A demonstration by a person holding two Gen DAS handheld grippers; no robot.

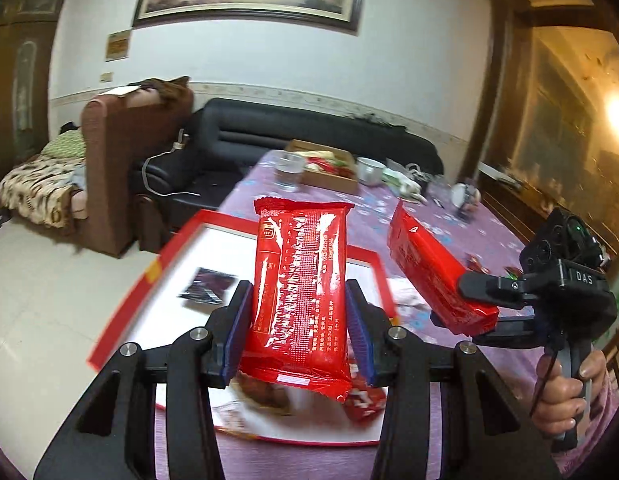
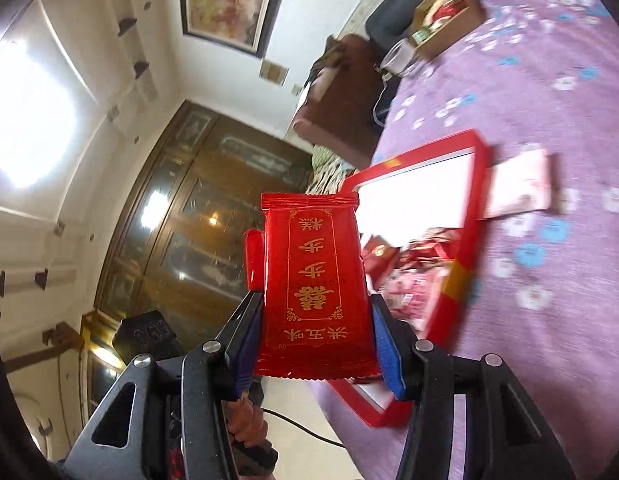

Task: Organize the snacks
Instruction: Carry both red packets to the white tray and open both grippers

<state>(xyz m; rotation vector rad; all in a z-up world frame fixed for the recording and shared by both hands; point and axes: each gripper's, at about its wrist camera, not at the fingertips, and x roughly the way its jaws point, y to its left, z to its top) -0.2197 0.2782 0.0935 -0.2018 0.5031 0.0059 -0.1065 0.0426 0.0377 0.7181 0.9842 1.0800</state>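
Each gripper, left (image 1: 301,320) and right (image 2: 315,344), clamps a red snack packet (image 1: 301,280) above the red tray (image 1: 165,256); lower both level, well apart.

Bench (image 1: 485,232) under purple flowered cloth. Directly on it: red-rimmed tray (image 1: 177,248) at the near edge, cardboard box (image 1: 329,178), clear glass (image 1: 289,172), white bowl (image 1: 369,170), pink flat packet (image 2: 521,186) beside the tray.
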